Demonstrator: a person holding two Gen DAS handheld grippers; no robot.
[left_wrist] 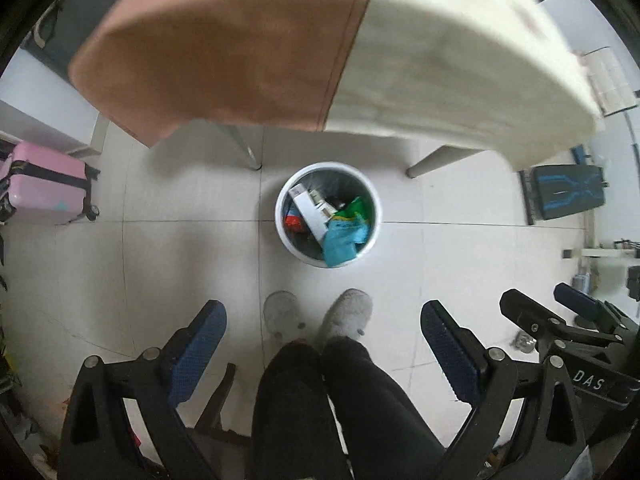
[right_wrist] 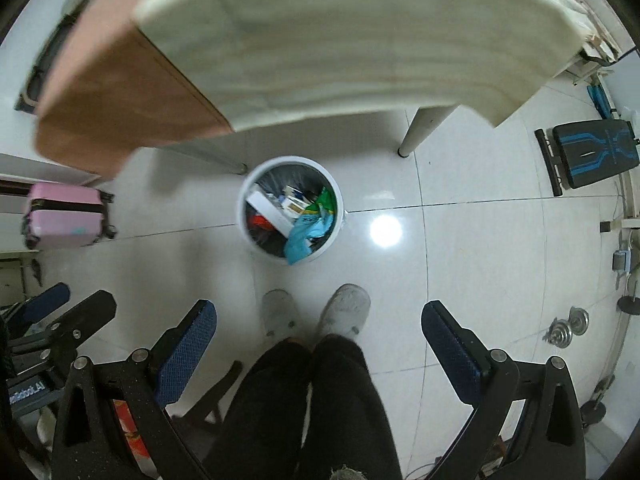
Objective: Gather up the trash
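Observation:
A white round trash bin (left_wrist: 285, 236) stands on the tiled floor under the table edge; it also shows in the right wrist view (right_wrist: 338, 200). It holds several pieces of trash: a white box (left_wrist: 310, 210), a green wrapper (left_wrist: 358, 210), a teal bag (left_wrist: 340, 242) and a red piece (left_wrist: 293, 224). My left gripper (left_wrist: 322, 318) is open and empty, held high above the floor. My right gripper (right_wrist: 318, 316) is open and empty too, beside the left one. Both point down at the bin.
A table with a cream and brown cloth (left_wrist: 360, 52) hangs over the bin's far side. A pink suitcase (left_wrist: 46, 188) stands at the left, a black and blue bench (left_wrist: 568, 194) at the right. The person's legs and slippers (left_wrist: 346, 318) are below.

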